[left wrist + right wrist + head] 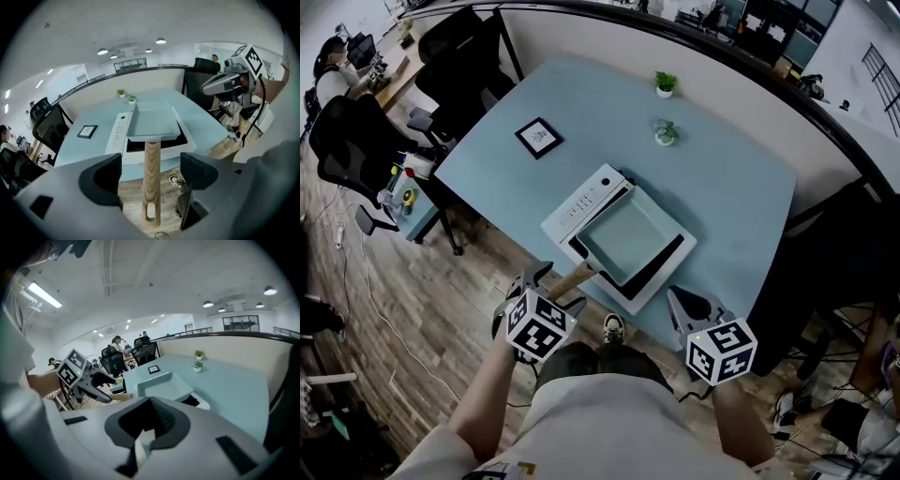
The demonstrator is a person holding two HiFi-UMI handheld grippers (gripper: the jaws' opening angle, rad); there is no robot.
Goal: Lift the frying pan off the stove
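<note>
Blue worktop (722,178) carries a white stove (577,208) near its front edge. A square pan (626,234) sits on the stove, its wooden handle (572,278) jutting past the worktop edge. Left tool (150,171): jaws apart, either side of the handle, not touching. Right tool (149,420): jaws together, empty, right of the pan.
</note>
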